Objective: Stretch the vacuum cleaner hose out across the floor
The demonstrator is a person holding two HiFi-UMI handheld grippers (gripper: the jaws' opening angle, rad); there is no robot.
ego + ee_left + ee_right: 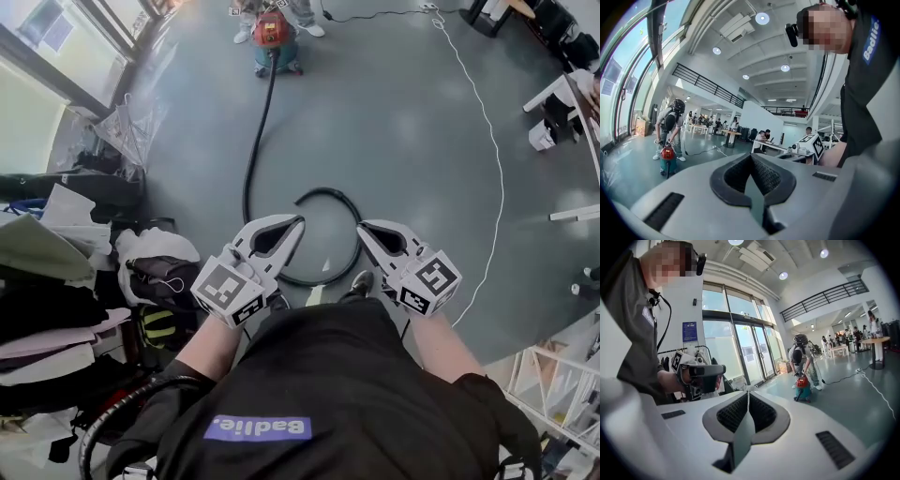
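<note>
A red and teal vacuum cleaner [274, 37] stands far ahead on the grey floor, with a person bent over it [668, 154] [803, 383]. Its black hose [253, 141] runs toward me and curls into a loop [330, 199] just in front of my shoes. I hold both grippers at waist height above that loop. The left gripper [298, 222] is shut with nothing in it, its jaws meeting at the tip [751, 157]. The right gripper [361, 228] is also shut and empty [748, 394]. Neither touches the hose.
Bags and piled clothes [56, 281] crowd the left side along the glass wall. A thin white cable [487, 141] arcs across the floor on the right, near white furniture [562, 94]. A second dark coil [122, 412] lies at the lower left.
</note>
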